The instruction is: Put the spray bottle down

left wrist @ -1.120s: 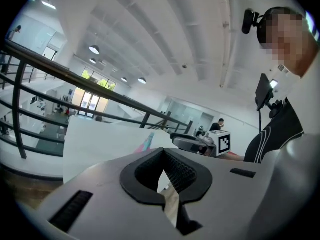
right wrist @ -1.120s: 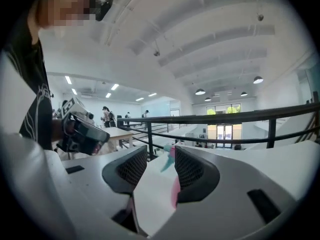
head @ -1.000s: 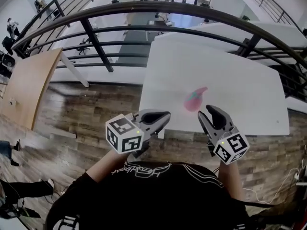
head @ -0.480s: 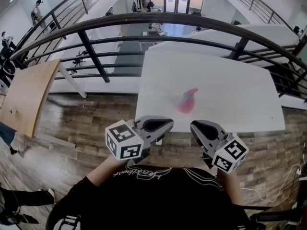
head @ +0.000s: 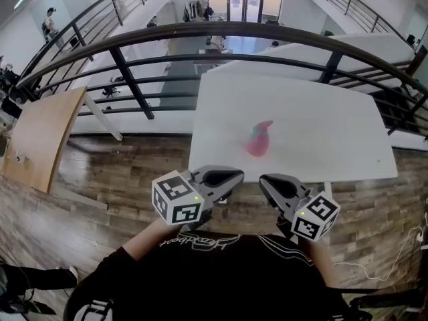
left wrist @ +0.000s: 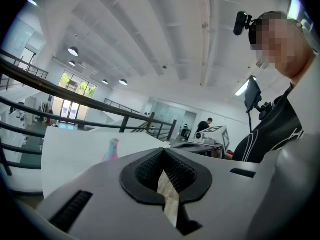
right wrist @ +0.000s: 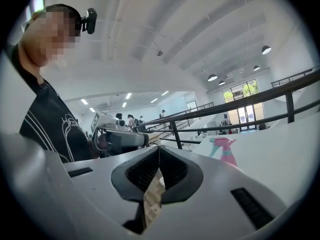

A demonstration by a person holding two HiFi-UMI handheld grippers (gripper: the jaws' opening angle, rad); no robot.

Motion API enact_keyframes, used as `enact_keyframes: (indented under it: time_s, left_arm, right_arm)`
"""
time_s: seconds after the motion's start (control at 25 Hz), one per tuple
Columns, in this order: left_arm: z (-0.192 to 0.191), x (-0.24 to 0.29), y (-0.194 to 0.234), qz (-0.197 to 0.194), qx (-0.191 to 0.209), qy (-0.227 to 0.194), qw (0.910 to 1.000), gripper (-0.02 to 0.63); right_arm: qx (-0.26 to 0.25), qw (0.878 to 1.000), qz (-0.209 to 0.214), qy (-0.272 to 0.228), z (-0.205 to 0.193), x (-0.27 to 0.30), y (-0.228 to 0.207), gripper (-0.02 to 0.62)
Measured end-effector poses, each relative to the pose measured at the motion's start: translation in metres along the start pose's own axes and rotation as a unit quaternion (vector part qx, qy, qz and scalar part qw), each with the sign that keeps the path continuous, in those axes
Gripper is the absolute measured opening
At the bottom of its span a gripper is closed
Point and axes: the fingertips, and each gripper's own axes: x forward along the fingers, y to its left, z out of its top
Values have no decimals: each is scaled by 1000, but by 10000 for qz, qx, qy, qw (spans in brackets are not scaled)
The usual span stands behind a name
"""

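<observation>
The spray bottle [head: 258, 139], pink with a teal head, stands upright on the white table [head: 321, 126], free of both grippers. It shows small in the left gripper view [left wrist: 111, 150] and in the right gripper view [right wrist: 225, 151]. My left gripper [head: 231, 176] hangs in front of the table's near edge, close to my body, shut with nothing in it [left wrist: 162, 151]. My right gripper [head: 264, 179] is beside it, its jaws closing until the tips meet, nothing between them [right wrist: 159, 148].
A dark metal railing [head: 200, 32] curves round the far side of the table. A wooden tabletop [head: 40, 132] stands at the left on the plank floor [head: 134, 152]. People stand in the distance beyond the railing.
Both grippers have drawn back from the table's edge toward my body. The right gripper's jaws have come together. The bottle stays standing on the table.
</observation>
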Motion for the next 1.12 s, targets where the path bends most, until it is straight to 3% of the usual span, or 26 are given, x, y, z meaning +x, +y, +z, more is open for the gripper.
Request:
enact_keyframes:
  time_s: [1.12]
  left_arm:
    - [-16, -5, -3, 114, -153, 35, 9998, 6]
  right_arm:
    - [143, 9998, -109, 130, -21, -2, 5, 15]
